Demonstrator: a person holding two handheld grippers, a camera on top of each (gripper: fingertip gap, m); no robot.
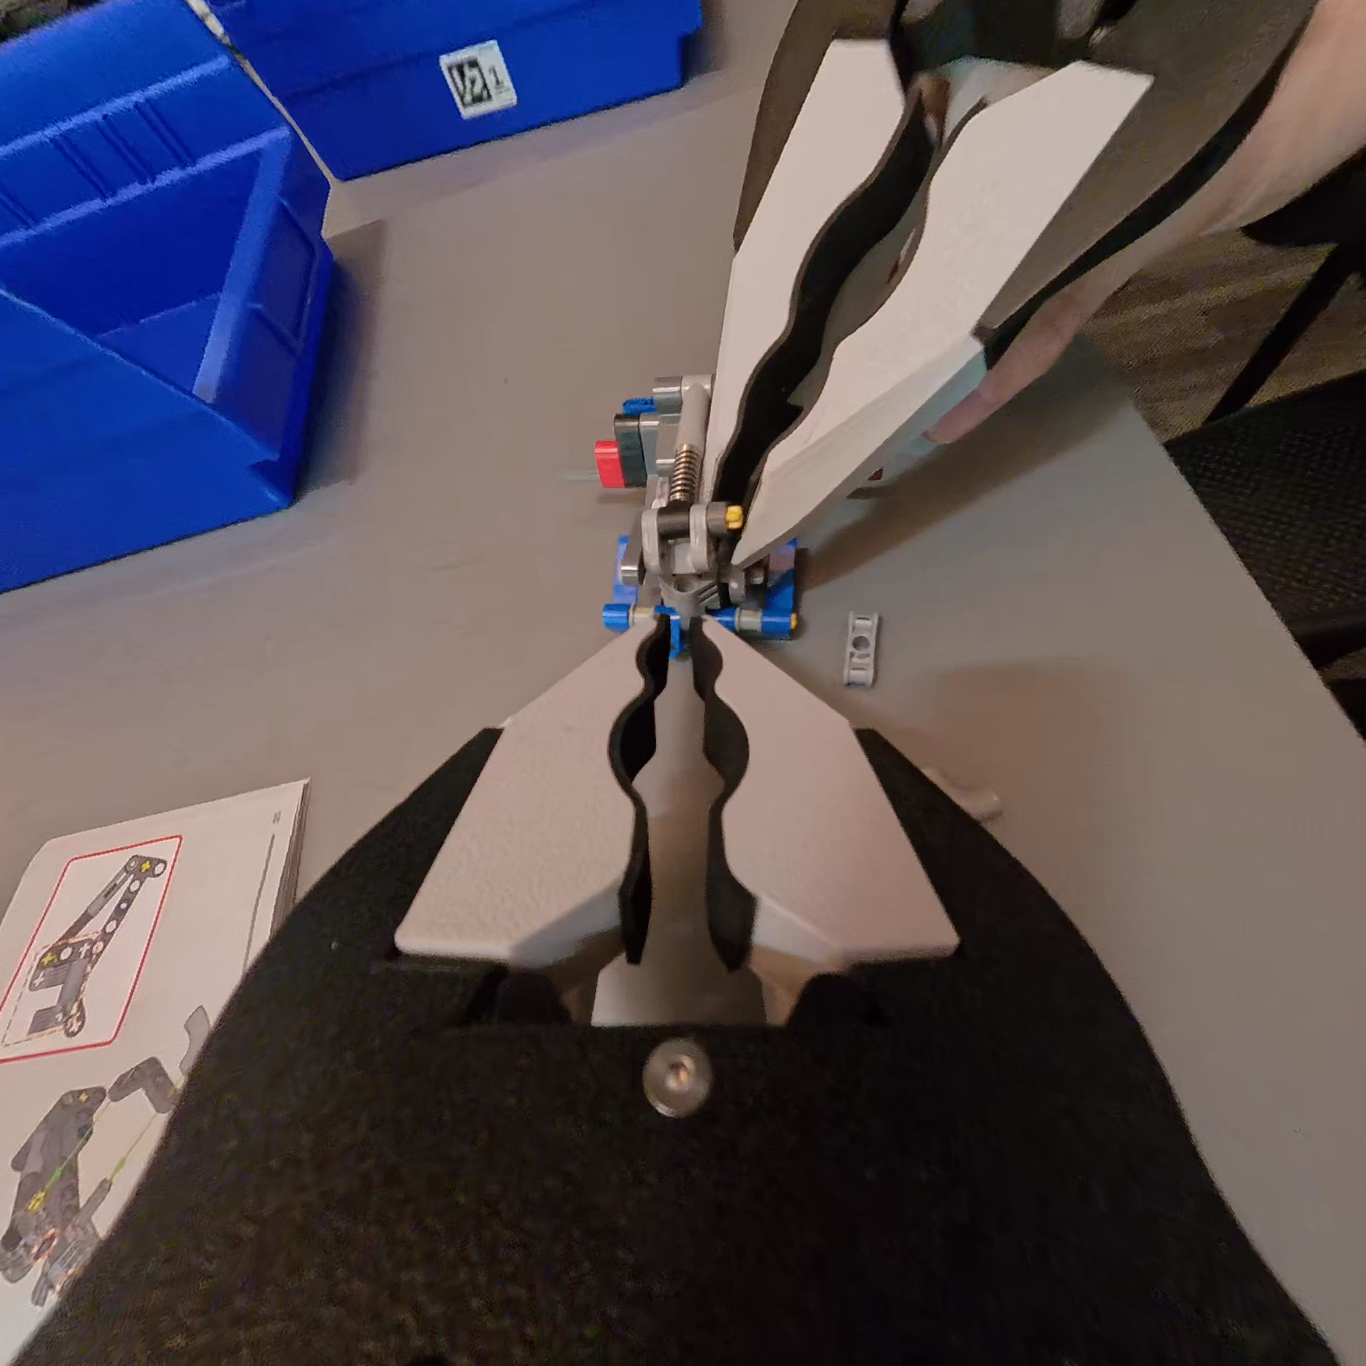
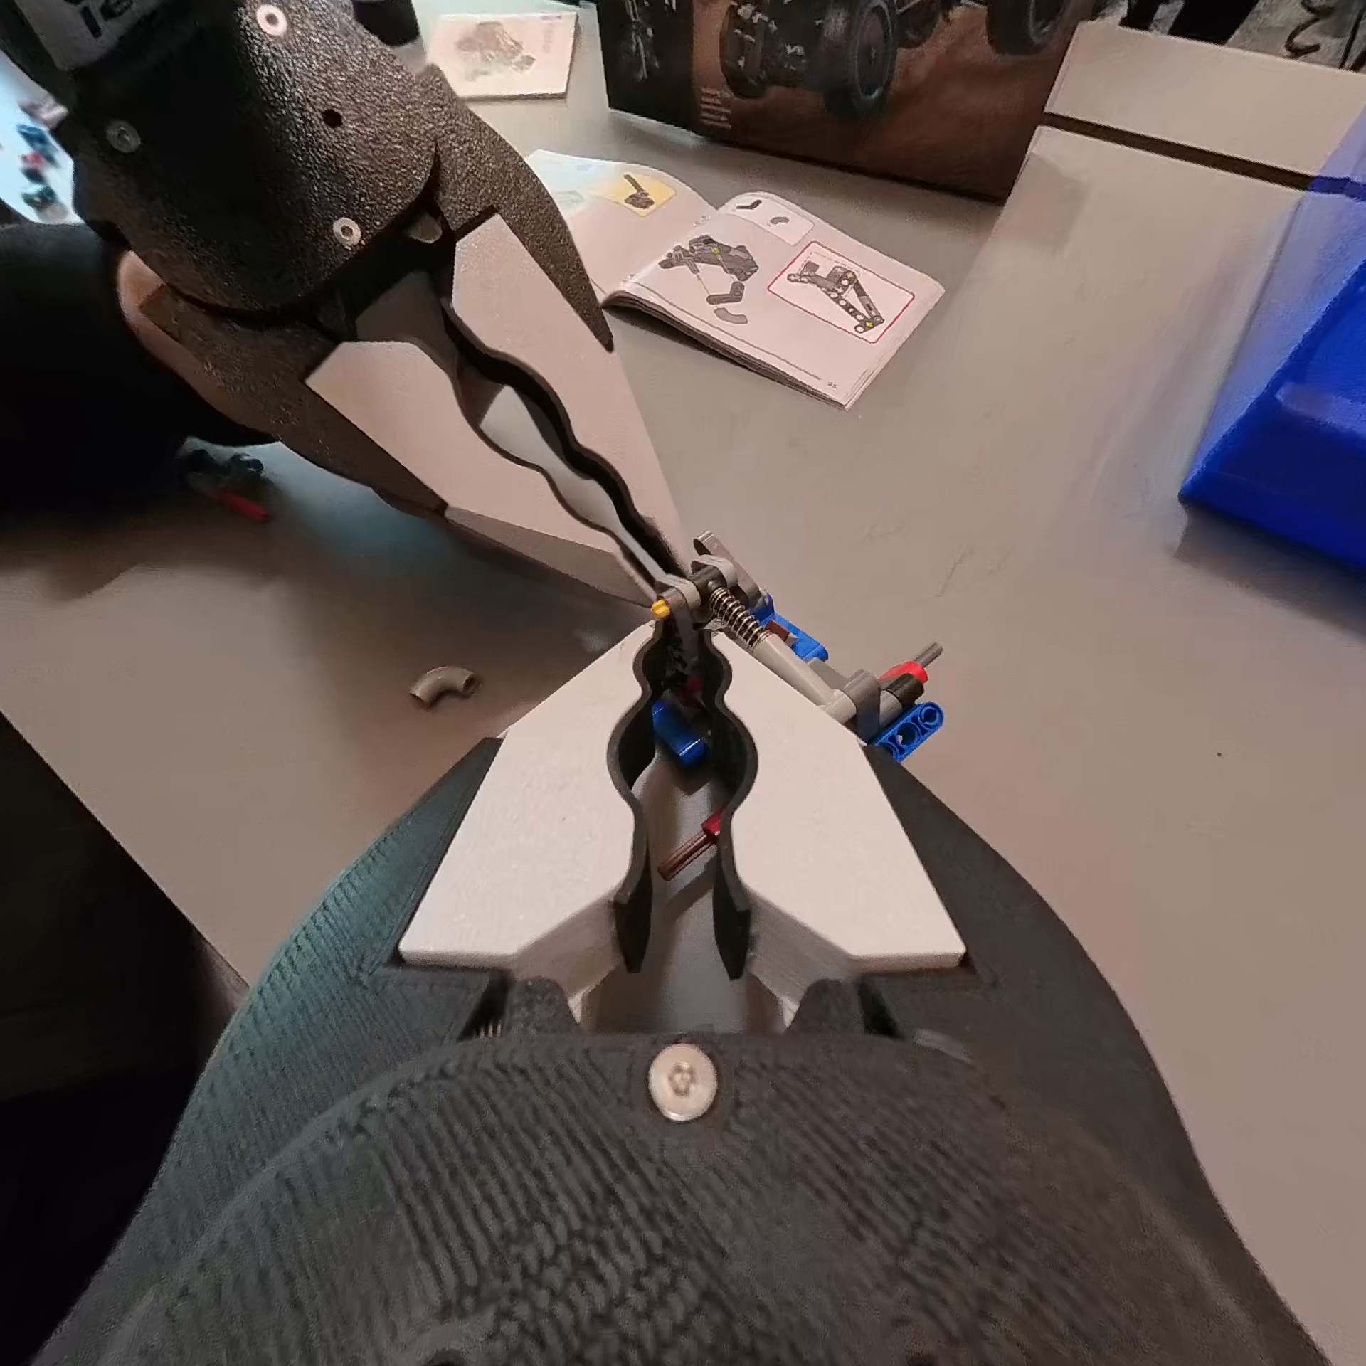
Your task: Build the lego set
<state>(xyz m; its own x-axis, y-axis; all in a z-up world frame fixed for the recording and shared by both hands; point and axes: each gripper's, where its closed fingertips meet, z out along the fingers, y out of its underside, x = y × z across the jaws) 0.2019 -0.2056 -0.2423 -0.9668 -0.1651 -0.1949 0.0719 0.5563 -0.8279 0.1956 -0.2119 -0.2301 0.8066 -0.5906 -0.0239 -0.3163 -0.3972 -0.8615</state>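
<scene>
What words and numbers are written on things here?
I don't copy writing out; here is where it stands.
White sticker on the blue bin: bold marks.
Open booklet: small page number.
Dark box: print too blurred to read.

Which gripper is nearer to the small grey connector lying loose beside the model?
Left. The left gripper grips the model's blue edge near the grey connector; the right gripper clamps higher, by the spring.
</scene>
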